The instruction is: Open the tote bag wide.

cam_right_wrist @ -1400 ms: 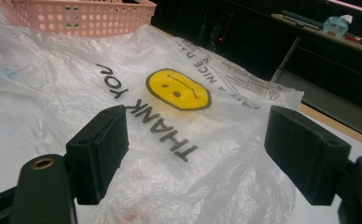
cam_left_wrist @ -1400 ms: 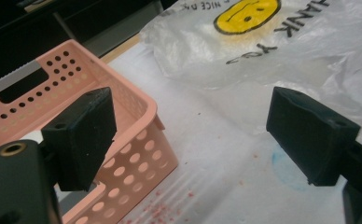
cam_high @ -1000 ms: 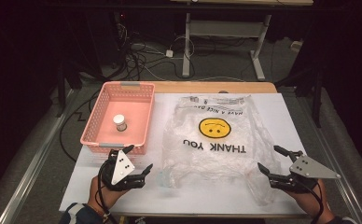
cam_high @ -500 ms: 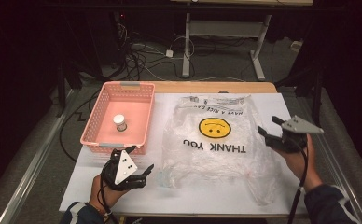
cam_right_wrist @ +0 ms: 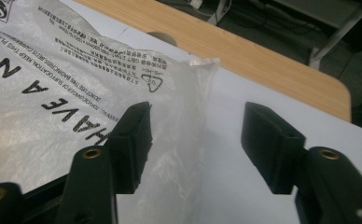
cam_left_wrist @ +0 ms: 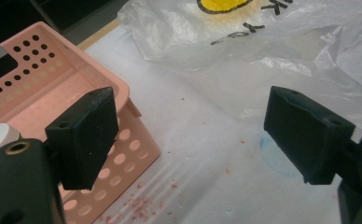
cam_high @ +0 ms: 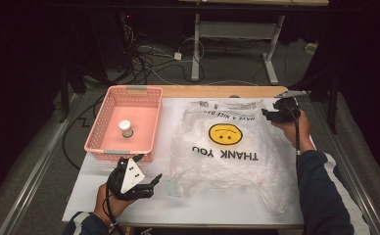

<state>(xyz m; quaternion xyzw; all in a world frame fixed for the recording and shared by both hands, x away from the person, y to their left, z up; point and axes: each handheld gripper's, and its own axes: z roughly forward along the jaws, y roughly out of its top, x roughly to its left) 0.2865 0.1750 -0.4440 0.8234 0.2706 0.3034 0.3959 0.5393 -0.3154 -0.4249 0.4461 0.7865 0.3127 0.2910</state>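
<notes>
The plastic bag (cam_high: 227, 147) lay flat on the worktop (cam_high: 95, 191), right of the pink basket (cam_high: 144, 105). The right hand-held gripper (cam_right_wrist: 195, 140), jaws just closing but apart, straddled what seemed the bag's far corner edge. The left hand-held gripper (cam_left_wrist: 191, 135) hovered open, empty, near the basket.

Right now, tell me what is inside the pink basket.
The pink basket holds one small white-capped bottle, standing upright near its middle. The near wall hides a strip of the floor behind it.
</notes>
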